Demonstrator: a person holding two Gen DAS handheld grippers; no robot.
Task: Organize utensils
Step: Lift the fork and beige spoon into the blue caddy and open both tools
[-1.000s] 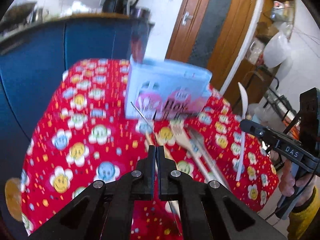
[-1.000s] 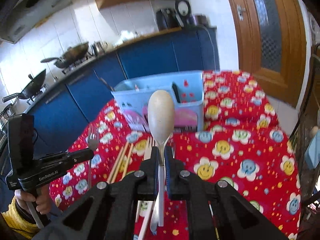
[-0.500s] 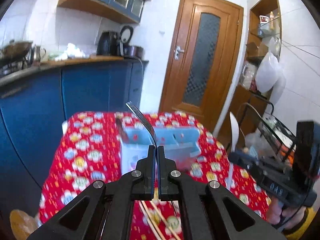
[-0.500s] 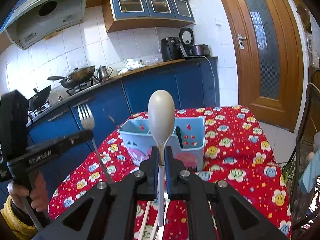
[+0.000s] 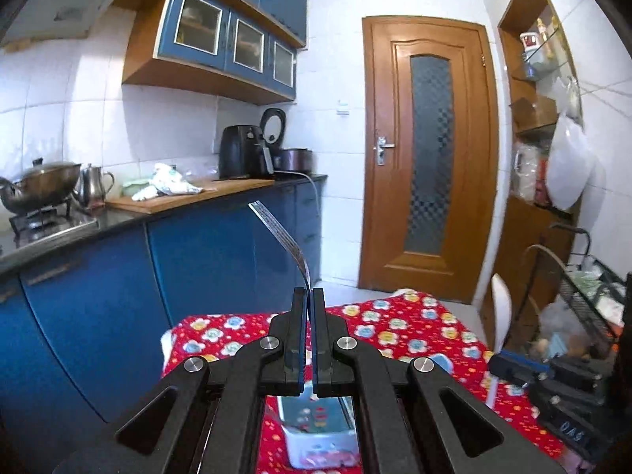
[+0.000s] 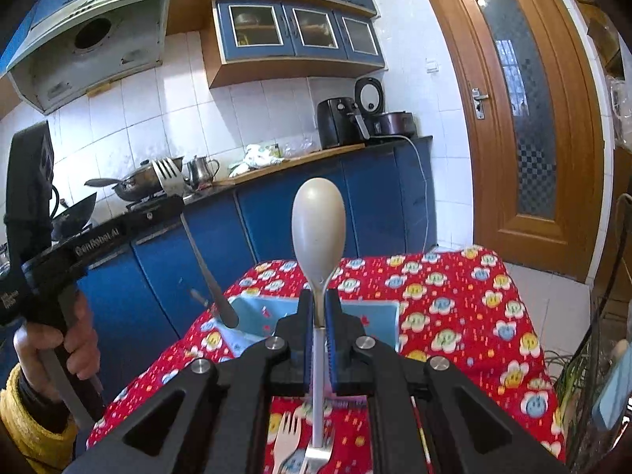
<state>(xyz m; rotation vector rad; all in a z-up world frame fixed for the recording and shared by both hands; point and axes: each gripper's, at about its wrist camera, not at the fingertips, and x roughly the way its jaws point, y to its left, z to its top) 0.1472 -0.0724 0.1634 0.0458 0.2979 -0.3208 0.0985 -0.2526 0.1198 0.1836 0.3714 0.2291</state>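
I see the left gripper (image 6: 173, 207) at the left of the right wrist view, held in a hand (image 6: 59, 349) with a yellow cuff (image 6: 35, 422), jaws clamped on a metal fork (image 6: 197, 249). The fork's tines stick up above the jaws against the stove, its handle slants down and right, and the handle tip sits over the near-left corner of the light blue utensil caddy (image 6: 252, 316); I can't tell whether it touches the rim. In the left wrist view that same fork (image 5: 282, 241) shows edge-on, rising up and left from the closed pads. The caddy (image 5: 316, 430) is low between the left gripper's arms there, standing on the red flower-print tablecloth (image 5: 399, 328). Centre of the right wrist view: the right gripper (image 6: 320, 318) has its jaws narrowed on the handle of a beige spoon (image 6: 318, 233), bowl up and roughly vertical, above the caddy's far rim. Below the jaws the spoon's handle hangs down in front of a pale fork (image 6: 286, 440) and another metal fork (image 6: 318, 452), both lying flat on the cloth on the near side. At the right of the left wrist view I see the right gripper's body low at the edge and the spoon as a thin pale sliver standing up from it. Blue cabinets (image 6: 213, 245) run behind the table, and a wooden door (image 6: 529, 118) stands at far right.
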